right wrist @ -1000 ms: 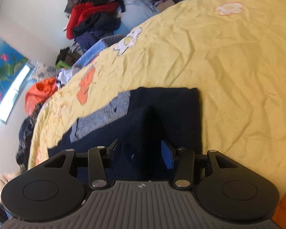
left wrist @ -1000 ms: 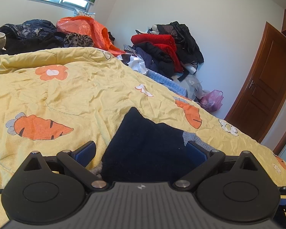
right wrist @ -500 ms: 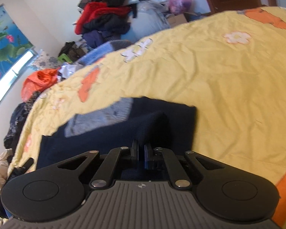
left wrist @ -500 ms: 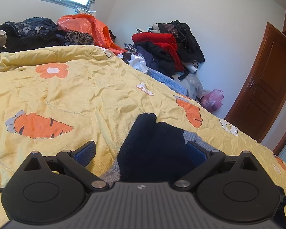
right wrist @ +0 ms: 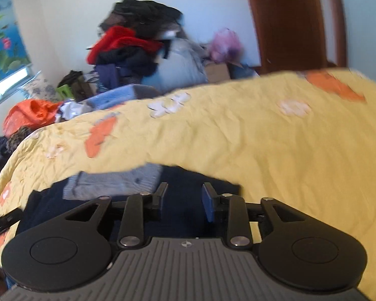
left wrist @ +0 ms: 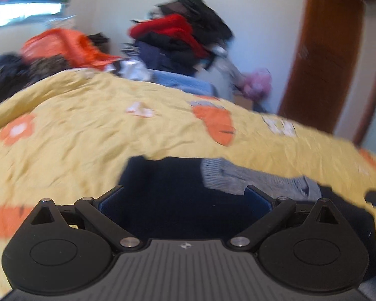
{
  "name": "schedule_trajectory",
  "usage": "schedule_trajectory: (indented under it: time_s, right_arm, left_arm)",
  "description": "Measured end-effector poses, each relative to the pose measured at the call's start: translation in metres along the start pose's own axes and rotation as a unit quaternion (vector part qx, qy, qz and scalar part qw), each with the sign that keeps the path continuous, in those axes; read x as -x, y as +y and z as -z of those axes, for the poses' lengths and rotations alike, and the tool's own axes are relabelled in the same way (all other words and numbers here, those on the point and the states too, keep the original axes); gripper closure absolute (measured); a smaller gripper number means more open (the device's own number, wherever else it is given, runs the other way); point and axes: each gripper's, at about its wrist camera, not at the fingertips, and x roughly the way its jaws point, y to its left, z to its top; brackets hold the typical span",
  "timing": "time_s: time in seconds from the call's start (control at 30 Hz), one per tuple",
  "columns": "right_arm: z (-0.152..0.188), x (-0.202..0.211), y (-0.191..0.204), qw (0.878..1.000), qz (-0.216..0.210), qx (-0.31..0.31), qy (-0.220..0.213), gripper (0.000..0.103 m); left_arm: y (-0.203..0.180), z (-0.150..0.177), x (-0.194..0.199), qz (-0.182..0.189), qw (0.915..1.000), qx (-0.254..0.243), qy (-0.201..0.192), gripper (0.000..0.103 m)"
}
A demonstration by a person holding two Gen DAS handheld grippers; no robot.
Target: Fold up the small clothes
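Observation:
A dark navy garment (left wrist: 168, 190) with a grey ribbed part (left wrist: 240, 175) lies flat on the yellow quilt (left wrist: 87, 135). My left gripper (left wrist: 184, 198) hovers just above the garment's near part, open wide, with nothing pinched. In the right wrist view the same navy garment (right wrist: 185, 175) and its grey ribbed part (right wrist: 117, 180) lie under my right gripper (right wrist: 184, 195). Its jaws are opening, with a clear gap between the pads and no cloth pressed in them. A bit of the other gripper shows at the frame edge in each view.
A heap of red, black and blue clothes (left wrist: 178, 37) stands against the far wall beyond the bed. An orange bag (left wrist: 62, 47) and dark clothes lie at the back left. A brown door (left wrist: 323, 57) and a pink bag (left wrist: 258, 82) are at the right.
The right gripper, shut on a raised fold of the navy garment half a second ago, has opened and lifted. The fold has dropped flat. Both views have swung and rolled.

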Motion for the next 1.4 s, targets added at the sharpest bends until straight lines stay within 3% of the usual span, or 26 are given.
schedule_trajectory:
  time_s: [0.1, 0.2, 0.33, 0.43, 0.6, 0.63, 0.73, 0.77, 0.8, 0.9, 0.97, 1.03, 1.3, 1.4]
  right_arm:
    - [0.005, -0.025, 0.014, 1.0, 0.008, 0.015, 0.016, 0.057]
    - [0.019, -0.047, 0.017, 0.998, 0.027, 0.027, 0.042, 0.057]
    - [0.038, -0.044, 0.016, 0.997, 0.024, 0.075, 0.016, 0.057]
    - [0.048, -0.041, 0.015, 0.995, 0.019, 0.102, -0.009, 0.056]
    - [0.037, -0.033, 0.029, 0.994, 0.051, 0.097, 0.016, 0.051]
    - [0.038, -0.021, 0.031, 0.995, 0.054, 0.085, 0.011, 0.05]
    - [0.058, 0.019, 0.034, 0.997, 0.01, 0.078, -0.019, 0.037]
    - [0.067, 0.027, 0.035, 0.997, 0.007, 0.073, -0.024, 0.027]
    - [0.076, 0.03, 0.036, 0.997, 0.008, 0.071, -0.021, 0.021]
    - [0.1, 0.018, 0.038, 0.996, 0.032, 0.083, 0.019, 0.019]
    - [0.11, 0.019, 0.045, 0.992, 0.042, 0.115, 0.01, 0.013]
    - [0.11, 0.016, 0.05, 0.991, 0.042, 0.124, 0.024, 0.0]
    - [0.117, 0.028, 0.065, 0.987, 0.087, 0.131, 0.043, 0.0]
    - [0.131, 0.04, 0.059, 0.99, 0.08, 0.107, 0.033, 0.0]
  left_arm:
    - [-0.021, -0.002, -0.031, -0.003, 0.9969, -0.063, 0.046, 0.002]
    - [-0.017, 0.007, -0.054, 0.01, 0.9936, -0.067, 0.09, 0.001]
    - [-0.002, 0.012, -0.056, 0.043, 0.9931, -0.076, 0.079, 0.0]
    - [-0.001, 0.009, -0.059, 0.045, 0.9926, -0.08, 0.079, 0.0]
    - [-0.006, 0.006, -0.036, 0.013, 0.9931, -0.074, 0.09, 0.0]
    - [-0.005, 0.009, -0.02, 0.029, 0.9934, -0.069, 0.087, 0.0]
    - [-0.003, 0.03, 0.02, 0.085, 0.9921, -0.059, 0.072, 0.0]
    - [-0.004, 0.039, 0.026, 0.088, 0.9911, -0.065, 0.077, 0.0]
    - [-0.006, 0.048, 0.029, 0.083, 0.9905, -0.071, 0.083, 0.0]
    - [-0.012, 0.069, 0.033, 0.054, 0.9898, -0.11, 0.073, 0.0]
    - [-0.012, 0.07, 0.034, 0.054, 0.9901, -0.11, 0.069, 0.0]
    - [-0.011, 0.069, 0.032, 0.053, 0.9909, -0.103, 0.068, 0.0]
    - [-0.012, 0.071, 0.032, 0.042, 0.9909, -0.108, 0.067, 0.0]
    - [-0.013, 0.07, 0.032, 0.042, 0.9909, -0.109, 0.068, 0.0]
